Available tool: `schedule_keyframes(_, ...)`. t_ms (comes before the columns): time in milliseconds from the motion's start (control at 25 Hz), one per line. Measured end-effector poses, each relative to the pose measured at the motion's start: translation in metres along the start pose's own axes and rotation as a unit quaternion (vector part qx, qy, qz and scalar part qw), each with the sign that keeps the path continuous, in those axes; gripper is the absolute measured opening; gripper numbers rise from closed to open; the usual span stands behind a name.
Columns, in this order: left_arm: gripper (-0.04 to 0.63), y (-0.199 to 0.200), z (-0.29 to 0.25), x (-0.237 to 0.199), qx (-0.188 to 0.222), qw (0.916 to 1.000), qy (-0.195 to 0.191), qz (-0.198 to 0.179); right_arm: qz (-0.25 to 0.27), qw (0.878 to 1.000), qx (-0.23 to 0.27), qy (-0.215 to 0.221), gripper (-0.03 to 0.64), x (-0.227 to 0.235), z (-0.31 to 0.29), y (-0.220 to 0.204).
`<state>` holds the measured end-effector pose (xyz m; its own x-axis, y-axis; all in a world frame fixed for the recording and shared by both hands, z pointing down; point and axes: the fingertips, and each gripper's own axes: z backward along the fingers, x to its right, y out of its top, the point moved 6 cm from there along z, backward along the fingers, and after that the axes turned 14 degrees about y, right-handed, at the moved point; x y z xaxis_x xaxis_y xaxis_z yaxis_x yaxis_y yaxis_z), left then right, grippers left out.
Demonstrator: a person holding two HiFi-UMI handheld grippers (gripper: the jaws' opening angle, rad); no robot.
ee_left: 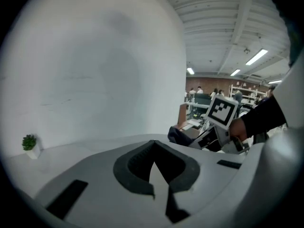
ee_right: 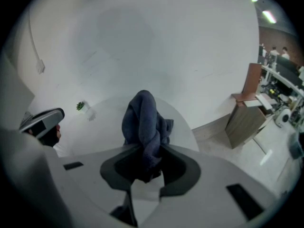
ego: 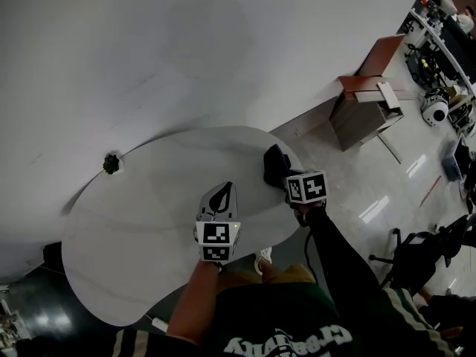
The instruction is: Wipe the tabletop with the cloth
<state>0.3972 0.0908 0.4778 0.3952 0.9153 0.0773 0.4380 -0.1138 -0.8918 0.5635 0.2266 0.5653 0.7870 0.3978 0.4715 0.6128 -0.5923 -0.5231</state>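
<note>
Right gripper view shows the cloth (ee_right: 142, 122), a dark blue bunched wad, pinched in the right gripper (ee_right: 148, 148), whose jaws are pressed onto its lower folds while the rest bulges out ahead of the tips. In the head view the cloth (ego: 275, 166) sits over the right rim of the round white tabletop (ego: 149, 199), close to the person; whether it already rests on the surface or hangs just above it cannot be told. The left gripper (ee_left: 153, 142) has its jaws pressed together at the tips with nothing between them, and in the head view it (ego: 225, 190) hovers over the near middle of the tabletop, just beside the right one. A small potted plant (ego: 111, 163) stands at the far left rim against the pale wall (ego: 223, 36), well apart from both grippers, and a brown cabinet (ego: 364, 110) stands on the floor beyond the table. The wiping seems to be at its start. To do it well, the wad should probably be pressed flat so that more fabric meets the surface, then drawn in overlapping passes from this rim toward the plant, slowing near the plant so it is not knocked over, with the idle left gripper kept out of the path.
</note>
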Motion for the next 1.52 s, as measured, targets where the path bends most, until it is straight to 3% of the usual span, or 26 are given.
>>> schedule_keyframes(160,0.0,0.014,0.002,0.022,0.021,0.9992,-0.032,0.012,-0.01,1.0,0.008,-0.02,0.102,0.025,0.023,-0.005)
schedule_keyframes(440,0.0,0.013,0.009,0.045,0.002,0.9988,-0.048,0.001,-0.034,0.998,0.024,-0.042,0.101,0.052,0.049,-0.016)
schedule_keyframes(880,0.0,0.014,0.036,0.021,0.009,0.9997,-0.012,0.021,-0.027,0.997,0.035,-0.061,0.101,0.048,0.05,-0.022)
schedule_keyframes(1120,0.0,0.005,0.041,0.006,-0.02,0.9989,0.042,0.006,-0.03,0.997,0.041,-0.06,0.101,0.049,0.05,-0.022)
schedule_keyframes(1280,0.0,0.011,0.048,-0.004,0.01,0.9952,0.095,0.022,-0.028,0.997,0.044,-0.06,0.101,0.048,0.05,-0.022)
schedule_keyframes(1520,0.0,0.013,0.052,-0.006,0.019,0.9959,0.085,0.023,-0.026,0.997,0.052,-0.057,0.101,0.043,0.055,-0.02)
